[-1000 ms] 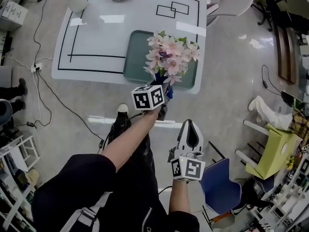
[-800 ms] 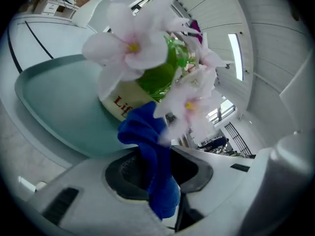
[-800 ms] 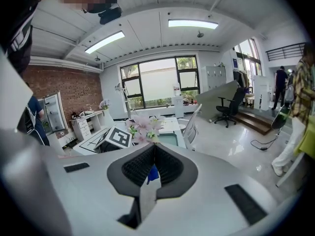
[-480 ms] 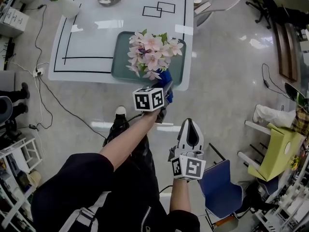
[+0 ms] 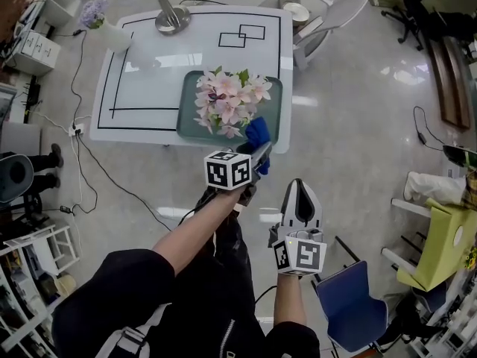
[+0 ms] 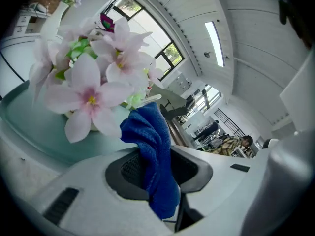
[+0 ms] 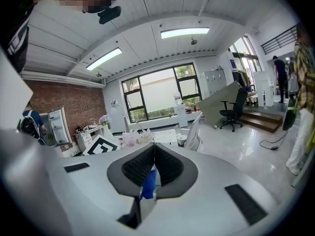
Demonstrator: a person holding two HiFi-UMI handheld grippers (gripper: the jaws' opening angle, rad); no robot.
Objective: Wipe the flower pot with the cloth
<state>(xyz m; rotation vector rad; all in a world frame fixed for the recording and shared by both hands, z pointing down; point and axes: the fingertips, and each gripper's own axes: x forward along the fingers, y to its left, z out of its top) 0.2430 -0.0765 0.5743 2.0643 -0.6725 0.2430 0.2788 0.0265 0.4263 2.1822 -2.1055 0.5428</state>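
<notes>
Approach step: left gripper (image 5: 259,154) pinches cloth (image 5: 258,134) beside flowers (image 5: 226,101) on tray (image 5: 186,118); pot hidden beneath. Right gripper (image 5: 298,186) jaws pressed together, empty. Next: bring cloth down onto pot wall

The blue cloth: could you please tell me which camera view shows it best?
The left gripper view: the blue cloth sits centre frame, pinched in the jaws of the left gripper, folds clear. The head view shows only a small blue patch beside the flowers. The right gripper view shows a blue sliver past its jaws, possibly the cloth.
</notes>
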